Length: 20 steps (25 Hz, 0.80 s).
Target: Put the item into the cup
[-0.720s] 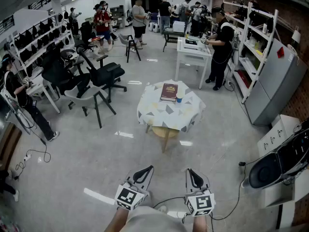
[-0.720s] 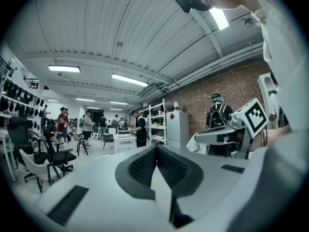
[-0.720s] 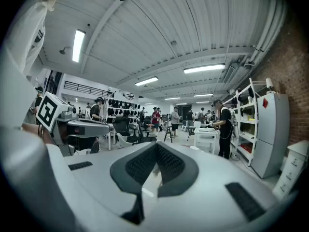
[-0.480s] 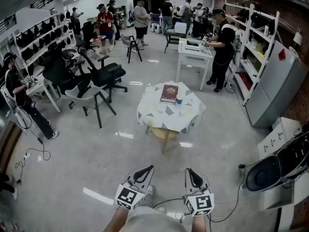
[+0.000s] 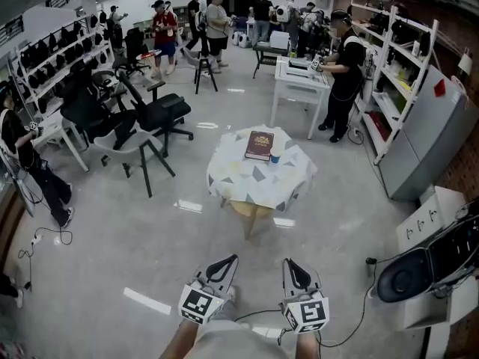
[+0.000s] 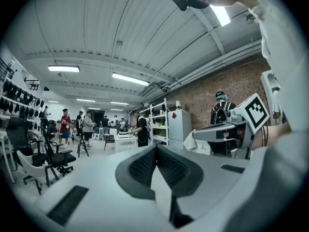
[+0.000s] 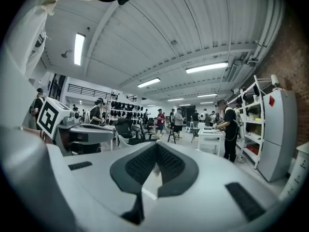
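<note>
A round table with a patterned cloth (image 5: pixel 254 187) stands in the middle of the room, well ahead of me. On it lie a dark red book (image 5: pixel 260 145) and, just to its right, a small blue cup (image 5: pixel 275 156). No other item on the table can be made out at this distance. My left gripper (image 5: pixel 222 266) and right gripper (image 5: pixel 294 270) are held low at the bottom of the head view, side by side, far from the table. Both are shut with nothing between their jaws, as the left gripper (image 6: pixel 155 149) and right gripper (image 7: pixel 155 146) views show.
Black office chairs (image 5: pixel 153 114) stand left of the table. A white desk (image 5: pixel 299 81) with a person (image 5: pixel 343 66) at it is behind, with shelving (image 5: pixel 397 58) and a grey cabinet (image 5: pixel 426 126) on the right. A cable (image 5: pixel 352 305) lies on the floor near a black round device (image 5: pixel 404 271).
The view has shifted slightly as I move; the chairs sit a little further left in the picture. Both grippers stay shut and held the same way.
</note>
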Tool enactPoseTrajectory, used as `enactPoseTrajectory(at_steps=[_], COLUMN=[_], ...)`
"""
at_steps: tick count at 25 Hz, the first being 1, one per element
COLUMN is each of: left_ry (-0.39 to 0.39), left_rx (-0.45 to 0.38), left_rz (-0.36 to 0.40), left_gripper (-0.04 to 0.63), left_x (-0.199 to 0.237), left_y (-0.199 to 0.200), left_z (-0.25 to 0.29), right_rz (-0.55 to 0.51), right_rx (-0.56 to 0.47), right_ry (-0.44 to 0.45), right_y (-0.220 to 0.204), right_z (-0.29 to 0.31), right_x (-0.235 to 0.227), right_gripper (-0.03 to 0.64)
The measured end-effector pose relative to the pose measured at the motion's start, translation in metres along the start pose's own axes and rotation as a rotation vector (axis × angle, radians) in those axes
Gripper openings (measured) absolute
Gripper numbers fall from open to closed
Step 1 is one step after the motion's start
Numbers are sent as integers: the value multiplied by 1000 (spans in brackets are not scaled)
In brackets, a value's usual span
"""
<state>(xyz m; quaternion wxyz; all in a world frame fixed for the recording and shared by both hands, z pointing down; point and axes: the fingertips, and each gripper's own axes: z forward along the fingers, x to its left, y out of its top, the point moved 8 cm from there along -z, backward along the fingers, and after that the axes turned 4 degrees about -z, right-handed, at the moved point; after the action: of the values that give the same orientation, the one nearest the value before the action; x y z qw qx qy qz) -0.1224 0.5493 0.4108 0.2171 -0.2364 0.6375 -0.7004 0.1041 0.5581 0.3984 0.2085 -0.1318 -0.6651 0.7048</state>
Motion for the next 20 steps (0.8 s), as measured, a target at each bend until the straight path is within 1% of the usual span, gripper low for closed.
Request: enactPoseTrajectory(at_steps=[7,13,20], left_ry=[-22,-51,-81], left_rx=[-6,-18,-19], left_rz=[5,11,9], left_gripper=[14,14,14], left_x=[34,82,135], left_y=[8,23,28], left_z=[44,82,116], right_rz=[-9,-20,-35], right_rx=[23,40,61], right_ry=[-11,-31,-55], right_y=[-1,8,13], right_z=[46,99,155], right_x=[-21,-33,-36], right_gripper=[6,6,6])
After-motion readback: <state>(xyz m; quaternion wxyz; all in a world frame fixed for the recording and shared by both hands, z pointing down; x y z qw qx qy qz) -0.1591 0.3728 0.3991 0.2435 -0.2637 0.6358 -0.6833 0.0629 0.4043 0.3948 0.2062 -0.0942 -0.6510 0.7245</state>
